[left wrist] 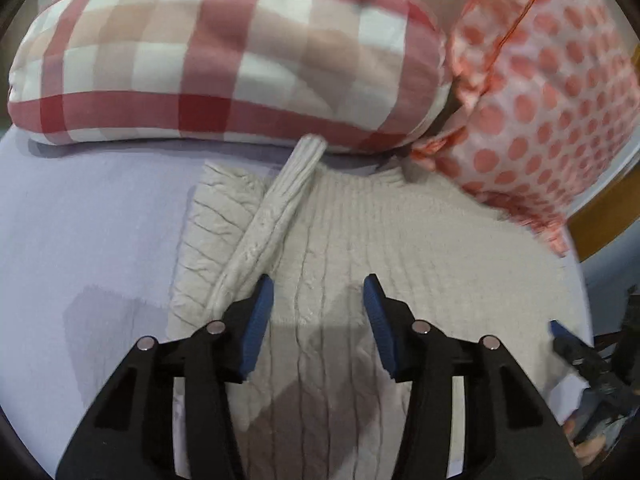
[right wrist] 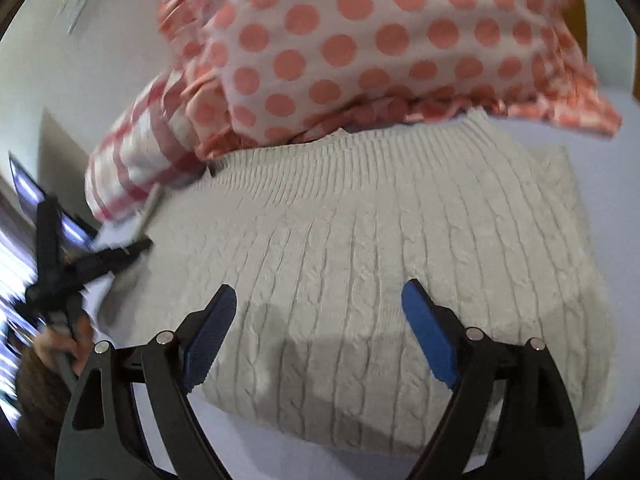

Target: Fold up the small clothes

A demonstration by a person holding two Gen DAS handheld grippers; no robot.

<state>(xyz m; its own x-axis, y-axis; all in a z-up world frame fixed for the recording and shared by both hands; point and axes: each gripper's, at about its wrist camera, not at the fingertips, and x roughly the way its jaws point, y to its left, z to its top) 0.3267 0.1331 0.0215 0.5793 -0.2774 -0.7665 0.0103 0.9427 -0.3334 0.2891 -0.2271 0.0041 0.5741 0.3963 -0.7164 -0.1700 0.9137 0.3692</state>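
Observation:
A cream cable-knit sweater (left wrist: 360, 248) lies flat on a lavender bed sheet (left wrist: 88, 220), its ribbed hem toward the pillows. One sleeve (left wrist: 276, 208) is folded across its left part and points toward the pillows. My left gripper (left wrist: 318, 292) is open and empty, just above the sweater near the sleeve's base. In the right wrist view the sweater (right wrist: 380, 256) fills the middle, and my right gripper (right wrist: 318, 304) is open and empty above its near part. The right gripper also shows at the left wrist view's right edge (left wrist: 576, 348), and the left gripper at the right wrist view's left edge (right wrist: 80, 264).
A red-and-white checked pillow (left wrist: 224, 52) and a white pillow with coral dots (left wrist: 552, 92) lie along the sweater's far edge. The dotted pillow (right wrist: 360, 40) overlaps the hem. A wooden bed frame (left wrist: 600, 224) shows at the right.

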